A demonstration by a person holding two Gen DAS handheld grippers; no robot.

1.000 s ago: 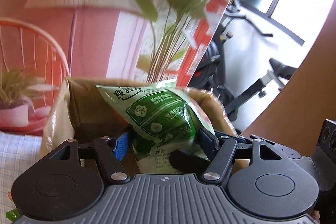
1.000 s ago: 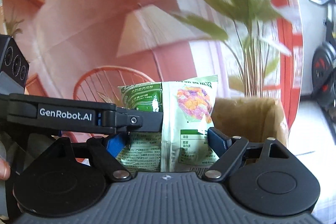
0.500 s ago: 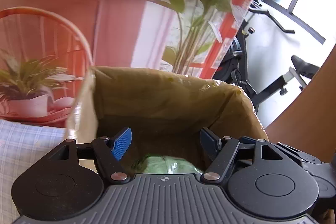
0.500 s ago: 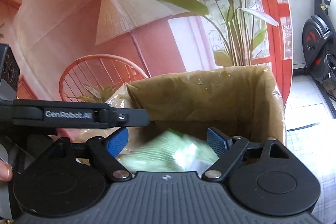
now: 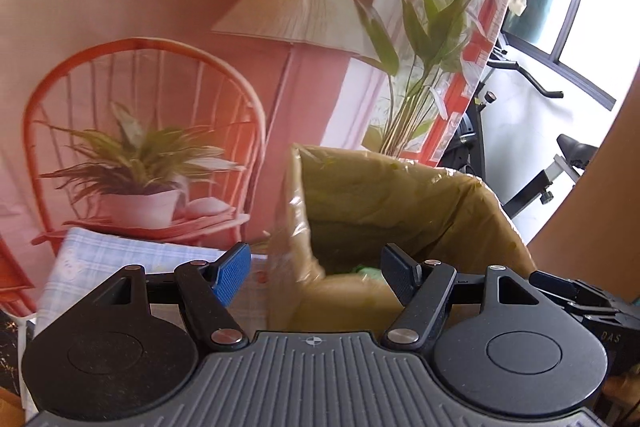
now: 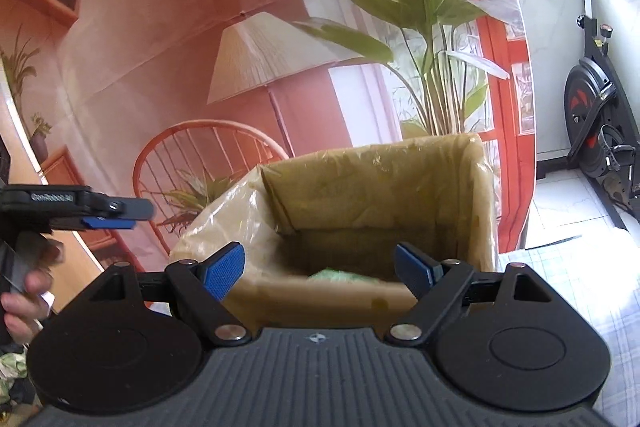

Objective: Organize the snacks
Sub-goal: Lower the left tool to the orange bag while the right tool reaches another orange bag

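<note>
A: Snack location?
B: Green snack packet [image 6: 344, 275] at bottom of lined box [image 6: 372, 183], beyond and below both grippers.
A: Jaw status?
B: Left gripper [image 5: 314, 271], right gripper [image 6: 320, 267]: spread wide, empty.

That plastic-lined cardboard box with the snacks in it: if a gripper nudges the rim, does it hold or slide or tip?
The cardboard box is tall with open, upright walls, so a push at the rim would probably flex or tip it rather than slide it. Only a green snack packet shows low inside, so it is likely light. The loose plastic liner looks slippery to grip.
</note>
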